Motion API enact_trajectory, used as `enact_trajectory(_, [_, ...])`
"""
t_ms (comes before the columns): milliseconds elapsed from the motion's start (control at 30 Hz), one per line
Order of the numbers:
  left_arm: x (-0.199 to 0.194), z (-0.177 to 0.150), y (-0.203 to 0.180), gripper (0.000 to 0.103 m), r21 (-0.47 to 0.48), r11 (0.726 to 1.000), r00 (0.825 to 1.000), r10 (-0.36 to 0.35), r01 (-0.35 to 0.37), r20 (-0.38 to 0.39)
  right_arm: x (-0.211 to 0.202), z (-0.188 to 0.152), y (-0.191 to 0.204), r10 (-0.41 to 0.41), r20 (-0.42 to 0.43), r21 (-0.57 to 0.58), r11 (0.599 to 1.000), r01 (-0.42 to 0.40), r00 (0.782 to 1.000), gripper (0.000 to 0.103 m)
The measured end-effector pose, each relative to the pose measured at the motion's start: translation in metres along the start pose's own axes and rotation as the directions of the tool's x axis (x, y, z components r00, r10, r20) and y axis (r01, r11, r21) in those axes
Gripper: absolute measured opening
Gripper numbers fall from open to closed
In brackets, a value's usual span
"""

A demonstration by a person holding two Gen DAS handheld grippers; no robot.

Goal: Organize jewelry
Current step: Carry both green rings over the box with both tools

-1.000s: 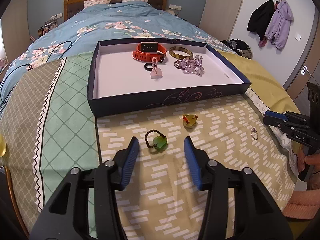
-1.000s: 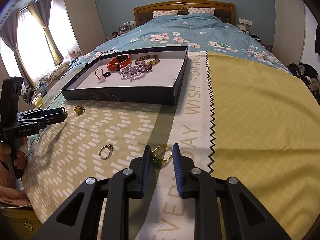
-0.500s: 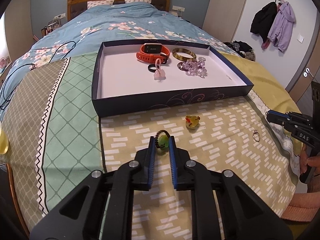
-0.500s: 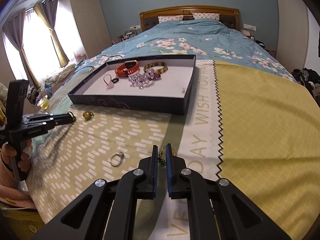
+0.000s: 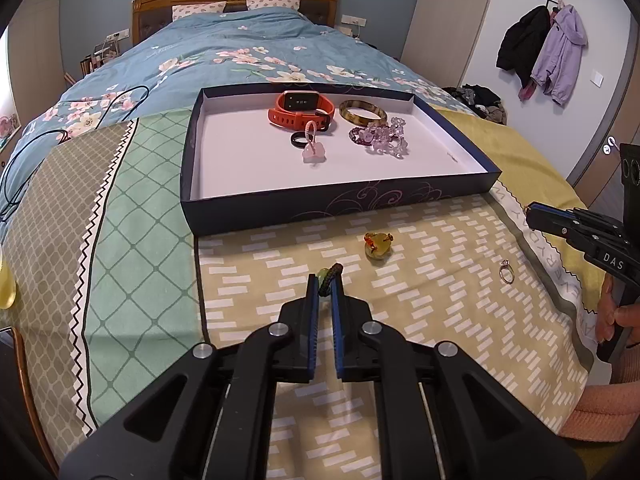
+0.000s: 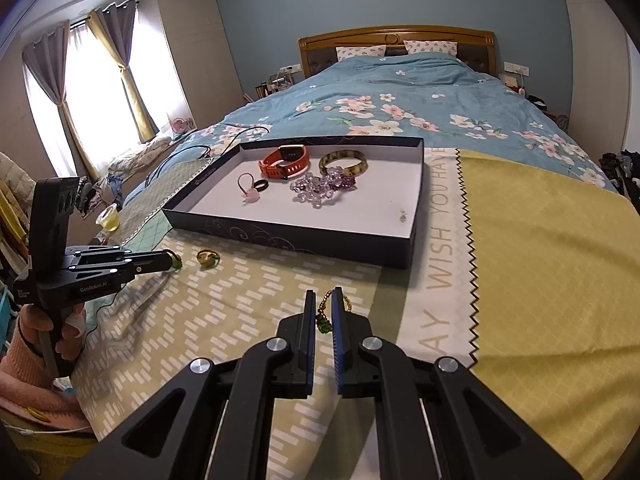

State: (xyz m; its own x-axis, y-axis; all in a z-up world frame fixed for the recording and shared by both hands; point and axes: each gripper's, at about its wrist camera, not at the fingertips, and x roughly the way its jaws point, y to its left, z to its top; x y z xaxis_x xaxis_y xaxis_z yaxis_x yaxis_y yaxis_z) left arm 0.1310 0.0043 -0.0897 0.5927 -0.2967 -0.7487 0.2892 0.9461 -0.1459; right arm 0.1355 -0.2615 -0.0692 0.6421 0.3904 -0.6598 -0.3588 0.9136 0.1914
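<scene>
My left gripper [image 5: 324,286] is shut on a dark beaded ring with a green stone [image 5: 329,274], lifted a little above the bedspread. My right gripper [image 6: 323,308] is shut on a gold beaded ring with a green stone [image 6: 325,317], also raised. The dark blue tray [image 5: 320,210] lies ahead and holds a red watch [image 5: 300,106], a bangle [image 5: 363,114], a purple crystal bracelet [image 5: 380,140], a black ring [image 5: 299,139] and a pink charm [image 5: 314,152]. A yellow ring [image 5: 378,244] and a silver ring [image 5: 506,272] lie on the bedspread.
The tray also shows in the right wrist view [image 6: 280,232], with the yellow ring [image 6: 208,258] in front of it beside the left gripper [image 6: 170,260]. Black cables [image 5: 24,160] trail over the blue quilt at the left. Coats [image 5: 540,52] hang on the right wall.
Both grippers closed on their beaded rings and lifted them off the bedspread. Both views rose and pulled back a little from the cloth.
</scene>
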Motion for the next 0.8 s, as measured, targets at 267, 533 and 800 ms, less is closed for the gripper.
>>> enact_trajectory(267, [-0.005, 0.001, 0.000, 0.006, 0.003, 1.000, 1.000, -0.004, 0.004, 0.022, 0.002, 0.008, 0.007, 0.021, 0.016, -0.016, 1.000, -0.021, 1.000, 0.006])
enact_trajectory(533, [-0.016, 0.010, -0.001, 0.006, 0.001, 1.000, 0.998, -0.030, 0.030, 0.062, 0.004, 0.023, 0.016, 0.039, 0.046, -0.049, 0.998, -0.037, 0.998, 0.006])
enact_trajectory(800, [-0.026, 0.025, -0.004, 0.006, 0.012, 0.999, 0.993, -0.041, 0.040, 0.110, 0.013, 0.039, 0.018, 0.065, 0.051, -0.063, 0.996, -0.062, 0.997, 0.006])
